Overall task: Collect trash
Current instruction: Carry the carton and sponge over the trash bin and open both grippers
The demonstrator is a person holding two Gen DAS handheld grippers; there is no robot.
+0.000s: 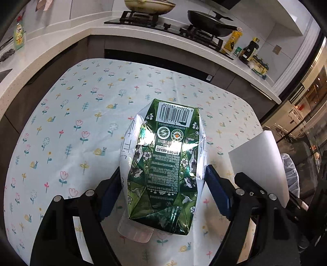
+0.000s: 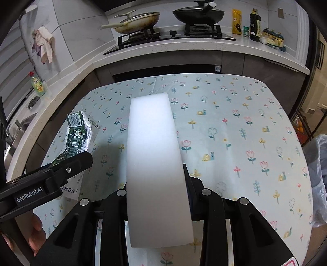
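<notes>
A crumpled green and white drink carton (image 1: 165,163) sits between the fingers of my left gripper (image 1: 164,176), which is shut on it and holds it above the flowered tablecloth (image 1: 71,126). The carton also shows at the left of the right wrist view (image 2: 78,135), with the left gripper's finger (image 2: 61,171) in front of it. My right gripper (image 2: 155,180) is shut on a long white foam block (image 2: 153,159) that sticks forward over the table. The block's end shows at the right of the left wrist view (image 1: 259,163).
A kitchen counter (image 2: 184,47) with a gas hob, two pans (image 2: 196,14) and bottles runs behind the table. A bin with a plastic liner (image 2: 318,180) stands off the table's right edge. A dish soap bottle (image 2: 37,86) stands on the left counter.
</notes>
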